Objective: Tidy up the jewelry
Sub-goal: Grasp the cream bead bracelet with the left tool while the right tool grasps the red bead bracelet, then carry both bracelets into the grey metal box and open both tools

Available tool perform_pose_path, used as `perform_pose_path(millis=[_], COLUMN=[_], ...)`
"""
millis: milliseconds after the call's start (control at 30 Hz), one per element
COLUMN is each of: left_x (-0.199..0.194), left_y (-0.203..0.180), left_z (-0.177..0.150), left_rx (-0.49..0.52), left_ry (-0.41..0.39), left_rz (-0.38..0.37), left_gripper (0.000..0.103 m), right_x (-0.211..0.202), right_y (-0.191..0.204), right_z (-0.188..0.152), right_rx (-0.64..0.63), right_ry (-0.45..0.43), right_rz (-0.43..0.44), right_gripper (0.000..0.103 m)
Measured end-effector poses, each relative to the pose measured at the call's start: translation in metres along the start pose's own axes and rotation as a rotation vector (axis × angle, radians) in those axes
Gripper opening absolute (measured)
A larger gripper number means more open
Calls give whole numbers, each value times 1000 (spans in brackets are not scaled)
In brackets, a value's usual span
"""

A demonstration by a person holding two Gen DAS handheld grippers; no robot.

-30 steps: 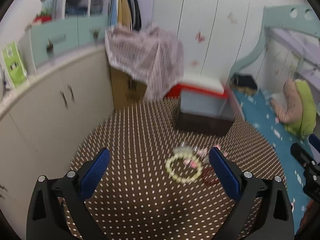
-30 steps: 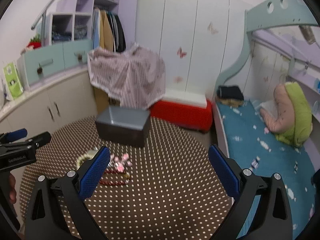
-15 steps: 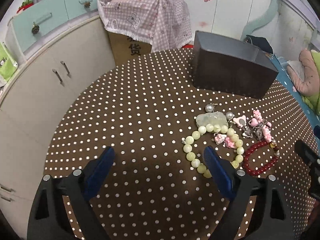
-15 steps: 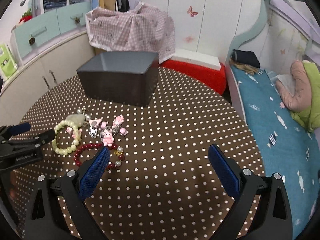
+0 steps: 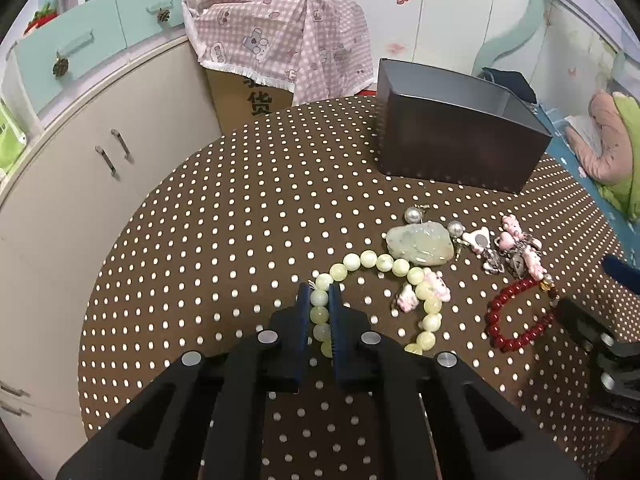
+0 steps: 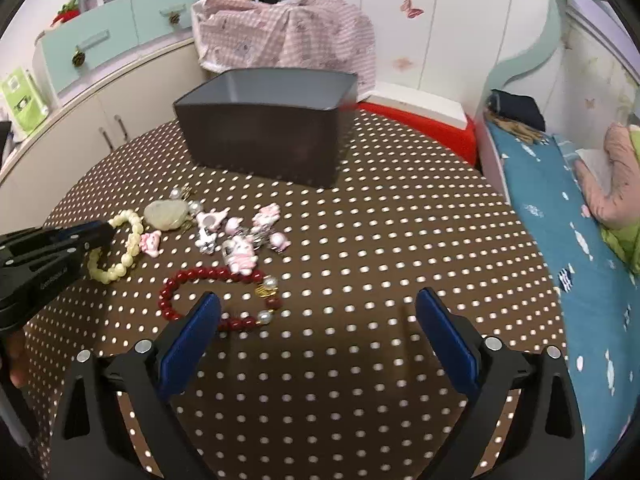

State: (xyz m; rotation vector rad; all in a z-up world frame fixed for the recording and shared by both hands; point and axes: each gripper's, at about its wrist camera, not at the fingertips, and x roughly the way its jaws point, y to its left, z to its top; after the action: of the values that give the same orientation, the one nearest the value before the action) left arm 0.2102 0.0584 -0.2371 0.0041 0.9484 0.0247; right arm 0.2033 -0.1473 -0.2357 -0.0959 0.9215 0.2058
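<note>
On polka-dot table (image 5: 224, 216), left jaws pinch pale bead bracelet (image 5: 384, 263); right jaws spread beside red bracelet (image 6: 192, 280).

The left gripper (image 5: 319, 300) covers part of the pale bead bracelet (image 5: 416, 278), hiding several beads between its blue pads. The dark box (image 6: 264, 136) shows only grey inner walls, its floor out of sight, and its right corner is blurred. The pink charms (image 6: 244, 256) lie tangled, their shapes too small to separate.
</note>
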Motion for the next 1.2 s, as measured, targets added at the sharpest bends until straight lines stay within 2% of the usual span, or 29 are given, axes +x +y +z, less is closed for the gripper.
perform_pose_path(millis=[33, 100, 300, 367, 400, 467, 600, 867, 1200], left_x=[-2, -6, -24, -30, -32, -37, -47, -71, -105], left_y=[1, 2, 2, 1, 0, -3, -5, -7, -16], left_z=[-1, -3, -7, -8, -9, -9, -9, 0, 34], left_rx=[-5, -7, -1, 0, 2, 7, 4, 9, 51], left_ry=[-1, -3, -26, -37, -39, -47, -61, -109, -185], left_rz=[-8, -31, -91, -121, -135, -161, -212, -294, -362], left_gripper=[8, 8, 8, 8, 8, 8, 8, 8, 8], right_x=[2, 7, 14, 14, 14, 14, 10, -35, -86], right_y=[1, 4, 8, 12, 14, 15, 14, 12, 3], right_z=[0, 1, 6, 6, 6, 7, 3, 5, 41], right_rx=[-1, -1, -3, -17, -25, -21, -3, -12, -41], right_ry=[10, 21, 40, 39, 39, 52, 48, -49, -171], right_rz=[3, 6, 34, 56, 70, 111, 140, 154, 143], right_gripper=[65, 62, 43, 29, 27, 10, 9, 9, 9])
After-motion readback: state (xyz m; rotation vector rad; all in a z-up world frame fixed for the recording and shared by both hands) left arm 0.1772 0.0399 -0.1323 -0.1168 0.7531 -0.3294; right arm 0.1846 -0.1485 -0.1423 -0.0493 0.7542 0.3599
